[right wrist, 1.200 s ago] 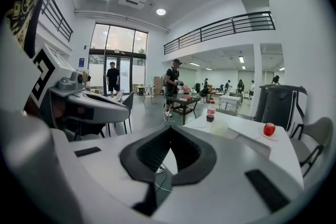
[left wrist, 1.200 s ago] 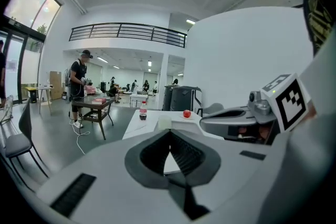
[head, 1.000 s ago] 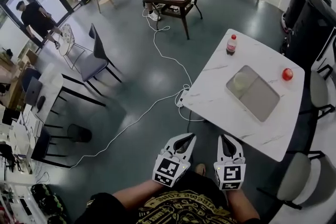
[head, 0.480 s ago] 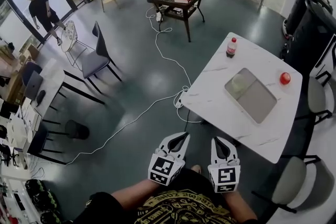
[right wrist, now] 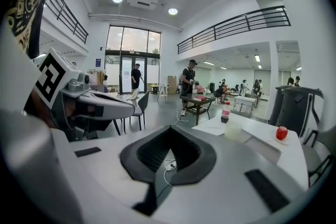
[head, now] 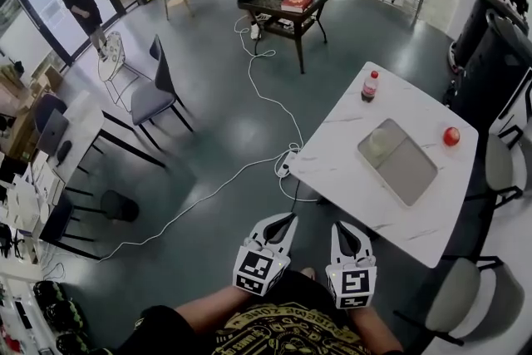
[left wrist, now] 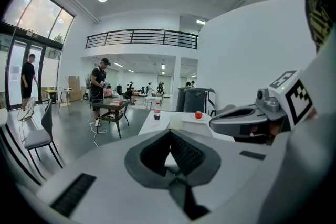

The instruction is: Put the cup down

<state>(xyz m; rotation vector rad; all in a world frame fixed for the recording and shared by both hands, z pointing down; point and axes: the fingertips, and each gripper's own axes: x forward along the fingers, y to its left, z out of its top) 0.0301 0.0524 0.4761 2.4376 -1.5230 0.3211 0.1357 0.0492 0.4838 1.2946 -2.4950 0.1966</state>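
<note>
Left tongs [head: 285, 222], right tongs [head: 340, 229] side by side, both closed, empty.

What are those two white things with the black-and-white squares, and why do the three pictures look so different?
There is no robot here. A person holds a hand tool in each hand: the left gripper and the right gripper. The patterned cubes are part of the tools. The wide picture comes from a camera on the person's head, looking down. The other two come from cameras riding on each tool, looking along its fingers. Both pairs of fingers are closed together and hold nothing. Ahead stands a white table. On it are a grey tray with a pale cup on it, a red-capped bottle and a small red round thing.
</note>
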